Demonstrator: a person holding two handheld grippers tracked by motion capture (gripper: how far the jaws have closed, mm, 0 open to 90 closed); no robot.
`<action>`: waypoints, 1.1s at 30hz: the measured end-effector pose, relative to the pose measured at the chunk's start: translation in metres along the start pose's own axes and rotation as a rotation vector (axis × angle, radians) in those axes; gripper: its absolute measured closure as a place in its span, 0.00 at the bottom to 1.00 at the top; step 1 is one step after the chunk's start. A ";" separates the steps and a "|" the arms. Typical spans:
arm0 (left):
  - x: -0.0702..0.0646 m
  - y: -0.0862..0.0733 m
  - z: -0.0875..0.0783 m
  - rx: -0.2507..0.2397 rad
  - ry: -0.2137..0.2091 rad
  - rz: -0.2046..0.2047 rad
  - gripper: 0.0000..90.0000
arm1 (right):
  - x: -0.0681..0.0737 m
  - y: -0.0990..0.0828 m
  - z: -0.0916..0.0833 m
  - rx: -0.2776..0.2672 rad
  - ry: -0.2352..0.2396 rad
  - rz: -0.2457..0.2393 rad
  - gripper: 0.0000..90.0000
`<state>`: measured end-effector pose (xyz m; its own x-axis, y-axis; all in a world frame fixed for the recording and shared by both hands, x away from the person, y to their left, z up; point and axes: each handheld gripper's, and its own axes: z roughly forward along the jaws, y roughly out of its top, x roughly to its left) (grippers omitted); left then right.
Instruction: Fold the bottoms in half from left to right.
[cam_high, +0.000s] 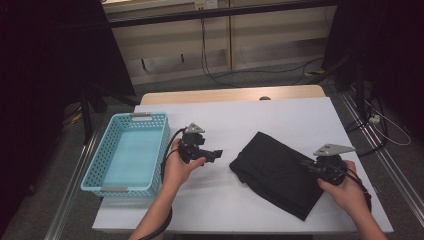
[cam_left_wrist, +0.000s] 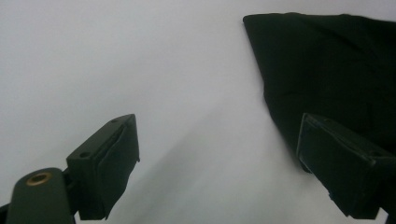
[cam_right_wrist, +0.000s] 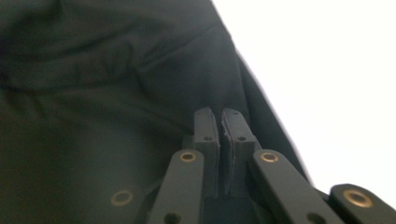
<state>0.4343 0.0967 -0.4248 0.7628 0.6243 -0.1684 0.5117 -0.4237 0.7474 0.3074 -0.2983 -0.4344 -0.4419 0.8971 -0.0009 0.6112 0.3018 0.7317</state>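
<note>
Folded black cloth (cam_high: 278, 173) lies lower right of the frame on the white table (cam_high: 225, 120); right gripper (cam_right_wrist: 222, 122) is clenched over its edge, apparently pinching nothing, left gripper (cam_left_wrist: 217, 158) gapes empty, so lifting risks leaving it behind.

Lab setup: white-topped table (cam_high: 300, 115), black curtains (cam_high: 45, 60), loose floor cables (cam_high: 260, 75) (recording rig).
</note>
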 end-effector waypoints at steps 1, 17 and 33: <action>-0.001 0.000 0.000 0.000 -0.007 -0.001 0.14 | -0.002 0.001 -0.005 -0.013 0.004 0.004 0.95; -0.020 0.002 0.012 0.007 -0.050 0.008 0.14 | -0.009 -0.007 -0.013 -0.004 -0.045 0.043 0.62; -0.052 -0.006 0.040 0.056 -0.086 0.054 0.20 | -0.004 -0.003 -0.005 -0.049 -0.055 0.070 0.36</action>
<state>0.4070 0.0403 -0.4462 0.8200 0.5416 -0.1851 0.4880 -0.4927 0.7205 0.3037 -0.3044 -0.4335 -0.3616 0.9322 0.0152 0.6061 0.2227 0.7636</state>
